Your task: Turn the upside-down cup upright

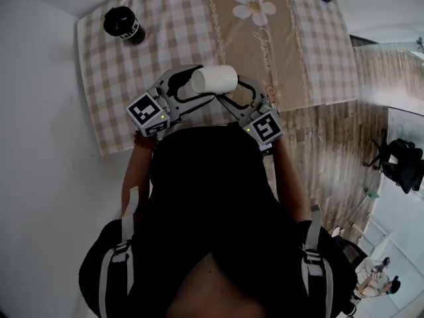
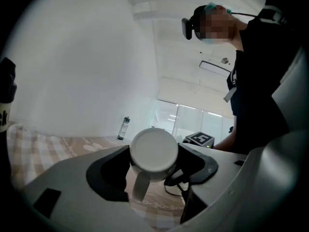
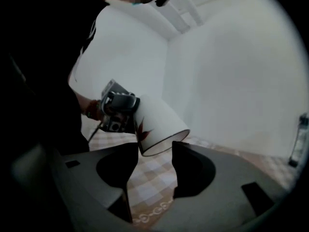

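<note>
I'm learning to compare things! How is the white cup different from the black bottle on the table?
The white cup is off the table, lying sideways in the left gripper; the black bottle stands upright on the checked tablecloth. The cup has a handle; the bottle shows none. Both are round.

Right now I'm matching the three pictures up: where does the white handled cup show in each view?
Head view: the white handled cup lies on its side, upper centre.
Left gripper view: cup centre, base facing the camera, clamped in the left gripper.
Right gripper view: cup centre, open rim just above the right gripper.
Shared landmark: the beige checked tablecloth.
</note>
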